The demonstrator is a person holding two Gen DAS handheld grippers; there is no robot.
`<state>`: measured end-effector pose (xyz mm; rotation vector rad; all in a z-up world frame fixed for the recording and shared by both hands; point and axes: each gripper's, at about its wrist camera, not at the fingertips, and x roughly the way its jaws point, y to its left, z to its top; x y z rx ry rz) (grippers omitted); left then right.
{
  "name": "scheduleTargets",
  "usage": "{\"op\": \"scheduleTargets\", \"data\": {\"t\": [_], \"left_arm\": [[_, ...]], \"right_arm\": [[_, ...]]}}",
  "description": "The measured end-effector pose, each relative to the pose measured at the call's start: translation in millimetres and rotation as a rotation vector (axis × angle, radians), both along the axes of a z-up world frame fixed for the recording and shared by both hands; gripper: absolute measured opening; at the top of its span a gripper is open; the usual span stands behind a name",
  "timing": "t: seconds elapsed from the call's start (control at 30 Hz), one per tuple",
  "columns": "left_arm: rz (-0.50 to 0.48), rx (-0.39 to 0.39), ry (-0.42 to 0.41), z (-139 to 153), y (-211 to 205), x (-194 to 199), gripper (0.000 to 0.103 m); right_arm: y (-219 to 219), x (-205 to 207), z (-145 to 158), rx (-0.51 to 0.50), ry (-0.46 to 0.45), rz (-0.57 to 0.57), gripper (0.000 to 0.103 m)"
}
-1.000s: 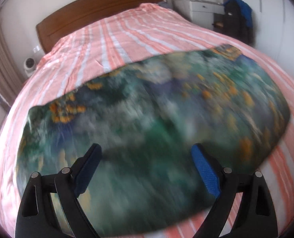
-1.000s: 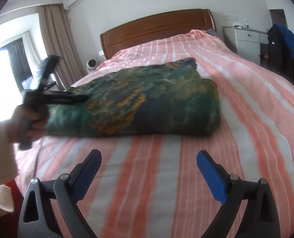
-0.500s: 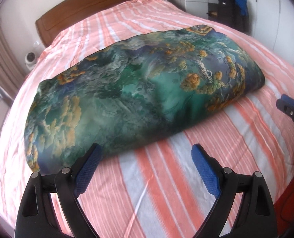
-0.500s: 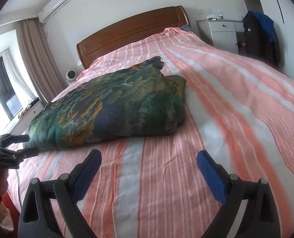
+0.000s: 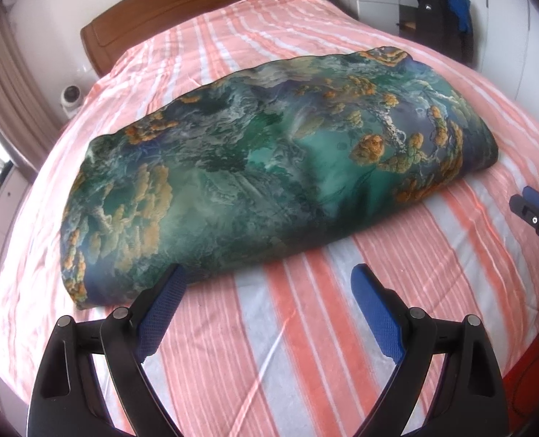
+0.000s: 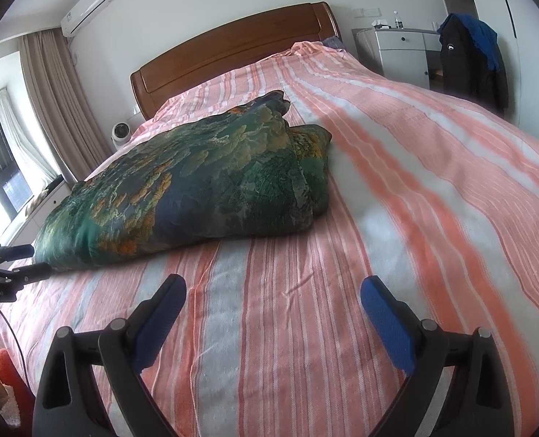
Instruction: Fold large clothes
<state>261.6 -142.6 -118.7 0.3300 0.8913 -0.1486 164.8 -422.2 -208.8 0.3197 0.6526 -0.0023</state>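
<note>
A large green and blue cloth with orange patches [image 5: 269,171] lies folded in a thick oblong bundle across the striped bed. It also shows in the right wrist view [image 6: 196,182]. My left gripper [image 5: 269,291] is open and empty just in front of the bundle's near edge, its left finger close to the cloth. My right gripper [image 6: 273,298] is open and empty over bare sheet, apart from the bundle's right end. Each gripper shows at the edge of the other's view: the right one [image 5: 535,211] and the left one [image 6: 14,266].
The pink and white striped bed sheet [image 5: 305,346] fills the foreground. A wooden headboard [image 6: 233,47] stands at the far end. A white cabinet [image 6: 400,54] and a dark jacket [image 6: 469,58] stand at the far right. A curtain [image 6: 51,98] and window are at the left.
My left gripper has pulled back from above the cloth to its near edge. My right gripper has shifted, so the bundle sits further left in its view. The bundle lies still.
</note>
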Motion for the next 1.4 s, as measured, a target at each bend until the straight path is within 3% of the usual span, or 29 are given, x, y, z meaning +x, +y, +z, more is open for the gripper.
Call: {"op": "scheduleTargets", "data": {"t": [0.23,0.33,0.47,0.57,0.7,0.77,0.8,0.87,0.9,0.97,1.03,1.17,1.27,1.4], "left_arm": [[0.006,-0.003,-0.002,-1.5,2.4,1.4,0.093],[0.014,-0.050,-0.006,-0.4,5.3,10.2,0.093],[0.003,-0.119,-0.046,4.5,-3.8,35.6,0.093],[-0.040,-0.116,-0.093,0.2,-28.0,58.5,0.094],[-0.100,-0.042,-0.025,-21.6,-55.4,82.6,0.095],[-0.114,-0.072,0.001,-10.3,-52.9,83.3,0.094],[-0.119,-0.098,0.011,-1.6,-49.3,83.1,0.093],[-0.121,-0.164,0.019,23.6,-41.4,83.4,0.093],[-0.130,-0.204,0.022,41.5,-39.2,85.2,0.093],[-0.168,-0.258,0.048,66.5,-44.2,90.8,0.093],[-0.221,-0.283,0.078,84.2,-59.0,97.8,0.094],[-0.350,-0.275,0.171,102.6,-106.3,110.0,0.095],[-0.337,-0.229,0.151,110.8,-120.2,116.4,0.095],[-0.285,-0.257,0.198,117.8,-108.7,124.5,0.096]], "right_arm": [[-1.2,-0.1,-1.8,0.014,0.008,0.005,0.096],[-7.6,0.0,-3.9,0.062,0.014,-0.004,0.096],[-31.5,6.6,-6.3,0.240,0.017,-0.047,0.099],[-54.0,24.4,-4.2,0.414,-0.003,-0.093,0.101],[-65.8,71.3,-11.0,0.543,0.019,-0.091,0.101],[-62.7,87.5,-15.3,0.554,0.042,-0.080,0.098],[-60.4,94.3,-15.1,0.538,0.048,-0.075,0.082],[-56.0,94.9,-11.0,0.519,0.047,-0.077,0.062],[-52.8,87.0,-2.3,0.499,0.018,-0.091,0.042],[-43.8,74.7,15.5,0.438,-0.031,-0.079,0.038],[-20.7,58.6,47.2,0.315,-0.100,-0.040,0.036],[31.1,35.2,97.8,0.115,-0.219,0.068,0.034],[85.6,21.7,124.1,-0.073,-0.278,0.166,0.033],[140.2,8.6,130.7,-0.265,-0.309,0.252,0.032]]}}
